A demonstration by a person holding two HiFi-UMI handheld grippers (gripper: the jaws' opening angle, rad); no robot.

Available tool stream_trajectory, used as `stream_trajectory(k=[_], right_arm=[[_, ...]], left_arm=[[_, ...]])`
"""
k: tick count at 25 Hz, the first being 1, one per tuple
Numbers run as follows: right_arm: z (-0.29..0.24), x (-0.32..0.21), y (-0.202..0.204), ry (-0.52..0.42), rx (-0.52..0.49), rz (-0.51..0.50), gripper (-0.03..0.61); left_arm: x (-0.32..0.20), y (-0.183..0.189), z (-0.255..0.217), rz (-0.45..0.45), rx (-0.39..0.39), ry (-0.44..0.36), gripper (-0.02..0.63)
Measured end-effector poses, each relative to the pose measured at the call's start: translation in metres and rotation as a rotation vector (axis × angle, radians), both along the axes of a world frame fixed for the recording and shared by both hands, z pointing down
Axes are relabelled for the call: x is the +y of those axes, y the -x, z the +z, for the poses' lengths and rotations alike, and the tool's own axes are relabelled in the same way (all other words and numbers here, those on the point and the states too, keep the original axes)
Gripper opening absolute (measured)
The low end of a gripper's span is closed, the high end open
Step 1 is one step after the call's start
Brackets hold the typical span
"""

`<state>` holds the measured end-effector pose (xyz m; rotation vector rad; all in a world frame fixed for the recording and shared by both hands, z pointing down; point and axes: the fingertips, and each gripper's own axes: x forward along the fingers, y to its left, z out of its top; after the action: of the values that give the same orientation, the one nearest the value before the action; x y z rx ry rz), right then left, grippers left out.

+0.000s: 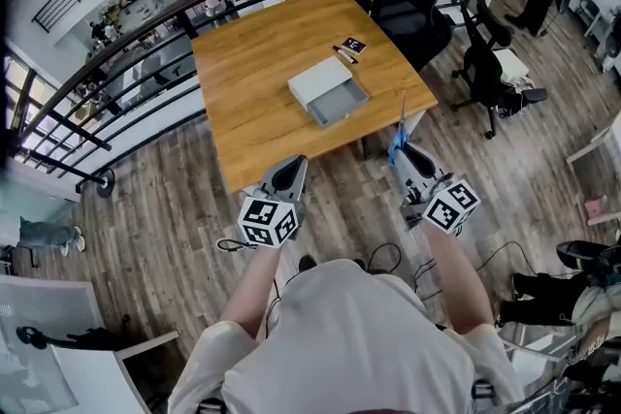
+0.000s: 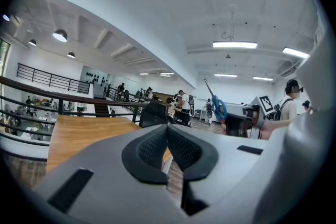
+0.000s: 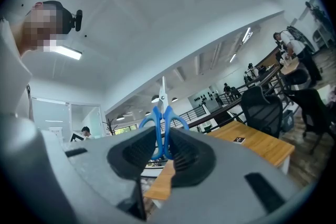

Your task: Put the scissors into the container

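Standing upright in the grip of the right gripper [image 3: 161, 150], the scissors [image 3: 161, 122] have their blue handle loops pinched between the two black pads and their closed blades pointing up past the jaw tips. In the head view the scissors [image 1: 398, 139] are up in the air just off the near right corner of the table [image 1: 254, 102], well apart from the container [image 1: 330, 90], and the right gripper [image 1: 400, 154] holds them with the blades aimed toward the table. The left gripper view catches them from the side, the scissors [image 2: 217, 106] rising from the other tool.

The container is a shallow white-and-grey box with its open grey part toward the person; it lies on the wooden top, right of the middle. Beyond it, near the far right corner, lie a small black card [image 1: 353, 45] and a dark pen [image 1: 344, 54], close to each other.

The left gripper [image 2: 168, 144] has its pads pressed together with nothing between them. In the head view the left gripper [image 1: 292, 168] hangs just off the table's near edge, level with the right one.

A black office chair [image 1: 413, 7] stands behind the table's far right side, a second chair [image 1: 485, 63] to the right, and a dark railing [image 1: 146, 34] curves round the far side
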<state>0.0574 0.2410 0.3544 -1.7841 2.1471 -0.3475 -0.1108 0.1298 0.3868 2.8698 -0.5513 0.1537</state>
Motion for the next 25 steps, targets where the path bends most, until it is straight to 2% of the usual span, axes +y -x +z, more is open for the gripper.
stream_trajectory(k=[13, 25], right_arm=[[0.025, -0.002, -0.034, 0.037, 0.067, -0.060, 0.083], [0.040, -0.021, -0.047, 0.064, 0.047, -0.105, 0.083]], left_arm=[[0.013, -0.030, 0.018, -0.072, -0.005, 0.010, -0.006], [0.004, -0.034, 0.032, -0.123, -0.031, 0.034, -0.006]])
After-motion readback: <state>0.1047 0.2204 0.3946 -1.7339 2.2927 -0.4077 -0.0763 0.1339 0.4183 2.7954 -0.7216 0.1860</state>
